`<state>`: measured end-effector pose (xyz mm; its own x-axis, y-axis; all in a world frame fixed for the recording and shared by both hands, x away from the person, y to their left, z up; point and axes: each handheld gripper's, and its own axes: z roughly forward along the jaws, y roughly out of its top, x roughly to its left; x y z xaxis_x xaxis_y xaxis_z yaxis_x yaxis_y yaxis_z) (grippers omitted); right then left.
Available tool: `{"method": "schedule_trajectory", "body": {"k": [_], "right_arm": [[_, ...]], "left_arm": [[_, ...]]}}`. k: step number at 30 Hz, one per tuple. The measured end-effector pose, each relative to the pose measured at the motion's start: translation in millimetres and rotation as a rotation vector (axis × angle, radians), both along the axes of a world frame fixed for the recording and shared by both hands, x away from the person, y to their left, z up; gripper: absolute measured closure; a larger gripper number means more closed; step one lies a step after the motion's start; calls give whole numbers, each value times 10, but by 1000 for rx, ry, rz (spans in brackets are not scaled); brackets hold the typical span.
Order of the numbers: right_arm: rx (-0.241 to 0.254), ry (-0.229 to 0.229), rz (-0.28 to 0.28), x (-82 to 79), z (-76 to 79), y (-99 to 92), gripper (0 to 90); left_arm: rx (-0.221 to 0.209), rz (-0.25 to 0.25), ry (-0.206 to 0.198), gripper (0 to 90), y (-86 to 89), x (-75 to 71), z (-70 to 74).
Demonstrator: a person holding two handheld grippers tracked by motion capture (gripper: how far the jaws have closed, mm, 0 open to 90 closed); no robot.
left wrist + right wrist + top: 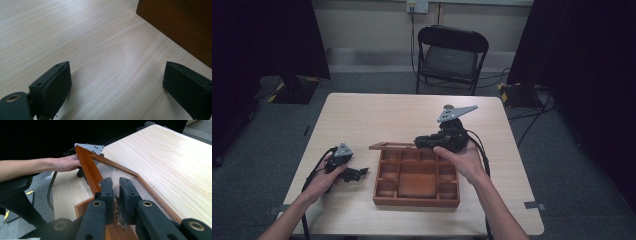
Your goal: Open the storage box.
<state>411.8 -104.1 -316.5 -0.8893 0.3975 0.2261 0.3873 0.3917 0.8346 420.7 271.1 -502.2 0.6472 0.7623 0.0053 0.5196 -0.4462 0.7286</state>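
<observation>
A brown wooden box [416, 201] with several compartments stands on the table's near half. Its lid [388, 146], a wooden frame around a clear pane, is raised over the box's far edge. My right gripper [421, 142] is shut on the lid's right end; in the right gripper view the jaws [115, 182] pinch the lid [86, 165] with only a thin gap. My left gripper [356, 174] rests on the table left of the box. Its jaws [115, 82] stand wide open with bare tabletop between them, and the box wall [180, 25] is just ahead.
The light wooden table [377, 112] has bare room behind the box. A black folding chair [450, 57] stands beyond the far edge. Cables trail from both grippers toward the near edge. Dark curtains hang at both sides of the room.
</observation>
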Motion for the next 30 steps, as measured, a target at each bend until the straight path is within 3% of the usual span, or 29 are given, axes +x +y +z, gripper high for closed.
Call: {"method": "schedule_trajectory", "body": {"k": [30], "right_arm": [[-5, -25, 2, 146, 105, 13, 826]], "left_arm": [[-5, 1, 3, 76, -2, 1, -2]]}}
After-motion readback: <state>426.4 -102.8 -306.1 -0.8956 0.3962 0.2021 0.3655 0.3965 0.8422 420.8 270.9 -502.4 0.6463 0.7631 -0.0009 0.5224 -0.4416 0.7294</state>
